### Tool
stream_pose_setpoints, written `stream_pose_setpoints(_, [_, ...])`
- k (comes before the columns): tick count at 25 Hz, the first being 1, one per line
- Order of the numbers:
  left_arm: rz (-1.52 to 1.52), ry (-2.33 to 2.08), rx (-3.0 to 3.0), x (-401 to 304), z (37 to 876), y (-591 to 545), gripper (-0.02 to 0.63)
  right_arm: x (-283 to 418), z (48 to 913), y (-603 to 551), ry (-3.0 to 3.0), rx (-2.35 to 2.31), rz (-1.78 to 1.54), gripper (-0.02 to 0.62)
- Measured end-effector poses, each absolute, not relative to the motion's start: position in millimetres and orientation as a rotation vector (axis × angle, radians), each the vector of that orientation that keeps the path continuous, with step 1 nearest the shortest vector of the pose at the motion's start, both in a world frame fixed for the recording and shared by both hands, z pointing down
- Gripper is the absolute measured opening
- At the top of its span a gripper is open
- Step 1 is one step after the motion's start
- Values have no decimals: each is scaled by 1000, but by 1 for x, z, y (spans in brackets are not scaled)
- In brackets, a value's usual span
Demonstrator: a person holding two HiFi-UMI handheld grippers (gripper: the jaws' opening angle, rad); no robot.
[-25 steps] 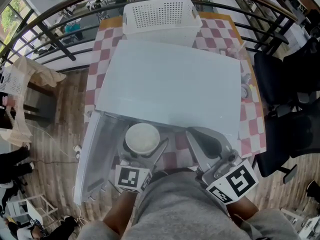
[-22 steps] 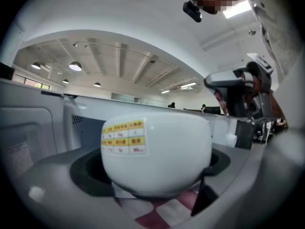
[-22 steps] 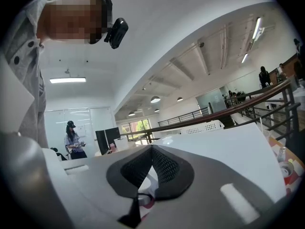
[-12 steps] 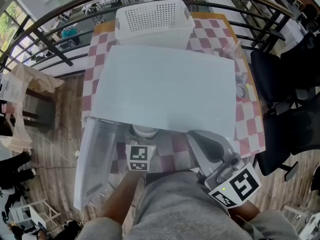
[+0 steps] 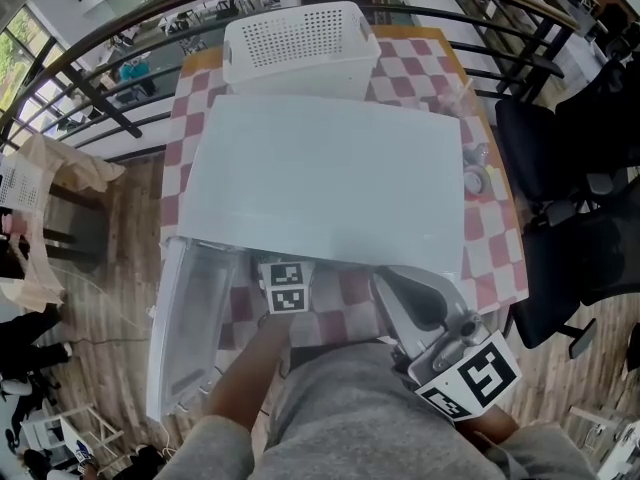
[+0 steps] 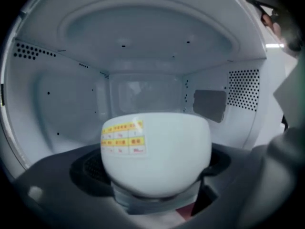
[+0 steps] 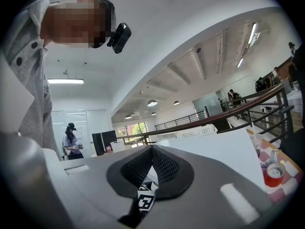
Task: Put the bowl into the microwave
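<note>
Where the microwave (image 5: 320,178) stands across the middle of the checked-cloth table (image 5: 490,238), its door (image 5: 185,338) hangs open on the front left, swung out toward the person. The left gripper (image 6: 155,168) reaches into the opening from the front. From above, only its marker cube (image 5: 285,288) shows, just under the front lip of the white top.

Its jaws are clamped on the white bowl (image 6: 157,142), one dark jaw on each side, low on the bowl's wall. The bowl is upright, and a yellow-striped label (image 6: 123,137) faces back along the gripper. The bowl sits at the mouth of the cavity (image 6: 143,56), with the pale back wall and perforated side walls behind it. I cannot tell whether its foot touches the cavity floor. A sliver of red-and-white cloth shows just below it in the left gripper view.

The right gripper (image 7: 152,149) is held off to the right, by the microwave's front right corner, and is tilted upward over the white top. Its jaws are closed tip to tip, with nothing between them.

A white perforated basket (image 5: 300,33) sits at the table's far edge, right behind the microwave. A small red round thing (image 7: 272,173) lies among a few small items along the table's right edge, beside the microwave. Black chairs (image 5: 570,168) stand just off that edge.
</note>
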State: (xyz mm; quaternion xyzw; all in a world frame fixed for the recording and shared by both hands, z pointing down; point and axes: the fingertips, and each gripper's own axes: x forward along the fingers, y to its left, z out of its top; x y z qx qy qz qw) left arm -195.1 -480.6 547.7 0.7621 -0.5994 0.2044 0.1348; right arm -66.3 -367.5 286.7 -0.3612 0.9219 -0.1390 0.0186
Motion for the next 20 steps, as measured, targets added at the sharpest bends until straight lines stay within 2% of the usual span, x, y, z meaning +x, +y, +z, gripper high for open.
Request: stream_pose_setpoints(20, [658,-1734,2128,-205,560,-466,521,-62,280,-369,2831,-1100,-418,-2])
